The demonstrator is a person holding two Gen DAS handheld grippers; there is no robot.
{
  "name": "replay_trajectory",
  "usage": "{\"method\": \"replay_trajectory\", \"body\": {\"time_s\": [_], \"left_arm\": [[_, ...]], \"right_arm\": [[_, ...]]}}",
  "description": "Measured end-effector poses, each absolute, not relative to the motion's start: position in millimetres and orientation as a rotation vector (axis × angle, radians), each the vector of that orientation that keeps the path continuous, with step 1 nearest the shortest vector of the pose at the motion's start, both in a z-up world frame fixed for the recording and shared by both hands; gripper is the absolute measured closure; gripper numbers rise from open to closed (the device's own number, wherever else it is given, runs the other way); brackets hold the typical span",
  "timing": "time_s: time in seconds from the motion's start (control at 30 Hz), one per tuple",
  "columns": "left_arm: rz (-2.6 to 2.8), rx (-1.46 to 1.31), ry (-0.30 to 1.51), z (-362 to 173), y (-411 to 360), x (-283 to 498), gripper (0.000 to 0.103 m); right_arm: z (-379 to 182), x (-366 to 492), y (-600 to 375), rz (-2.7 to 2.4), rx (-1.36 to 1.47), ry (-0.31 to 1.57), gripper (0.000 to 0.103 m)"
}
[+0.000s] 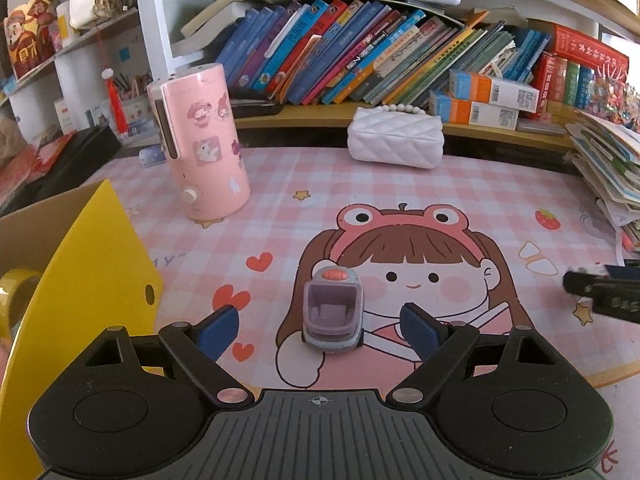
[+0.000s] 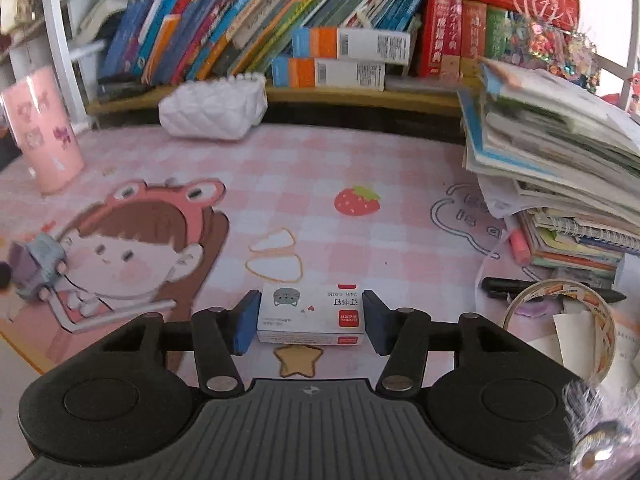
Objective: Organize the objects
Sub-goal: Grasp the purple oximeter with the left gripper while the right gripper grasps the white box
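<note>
Ahead, bare pink table [image 2: 360,152]; left tongs [image 1: 320,330] gape around toy car [image 1: 332,312], right tongs [image 2: 310,320] clamp staple box [image 2: 310,314].

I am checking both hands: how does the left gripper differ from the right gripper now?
The left gripper stands wide, clear of the toy car; the right gripper is narrower, its pads against the staple box. Both have blue pads and point down at the pink mat.

Your right-wrist view: toy car [image 2: 38,270] blurred near left edge, pink canister [image 2: 44,128] smeared. Tape roll [image 2: 560,320] partly cut by gripper body. Left-wrist view: yellow box [image 1: 92,272] cropped at left edge.
</note>
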State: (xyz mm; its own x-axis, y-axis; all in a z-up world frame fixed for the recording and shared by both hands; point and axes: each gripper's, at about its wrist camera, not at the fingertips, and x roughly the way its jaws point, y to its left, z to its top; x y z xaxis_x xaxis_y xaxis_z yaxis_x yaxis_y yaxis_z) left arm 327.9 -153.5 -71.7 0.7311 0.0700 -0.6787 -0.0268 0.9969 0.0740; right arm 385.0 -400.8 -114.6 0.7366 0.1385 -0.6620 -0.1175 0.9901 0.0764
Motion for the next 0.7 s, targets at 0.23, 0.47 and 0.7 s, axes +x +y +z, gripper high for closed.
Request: {"method": "replay_trajectory", "body": {"time_s": [0.23,0.47,0.7], "left_arm": [[0.067,0.04,0.761,-78,-152,336,0.021],[0.064,0.057,0.772,-90,-155,347,0.022],[0.072,0.052,0.814,-106,-156,360,0.052]], "right_arm": [[-86,355,-393,0.163,0.102,0.7,0.052],[-83,325,-370,0.254,0.027,0.735,0.052],[-86,312,-362,0.296,0.037,0.766,0.052]]}}
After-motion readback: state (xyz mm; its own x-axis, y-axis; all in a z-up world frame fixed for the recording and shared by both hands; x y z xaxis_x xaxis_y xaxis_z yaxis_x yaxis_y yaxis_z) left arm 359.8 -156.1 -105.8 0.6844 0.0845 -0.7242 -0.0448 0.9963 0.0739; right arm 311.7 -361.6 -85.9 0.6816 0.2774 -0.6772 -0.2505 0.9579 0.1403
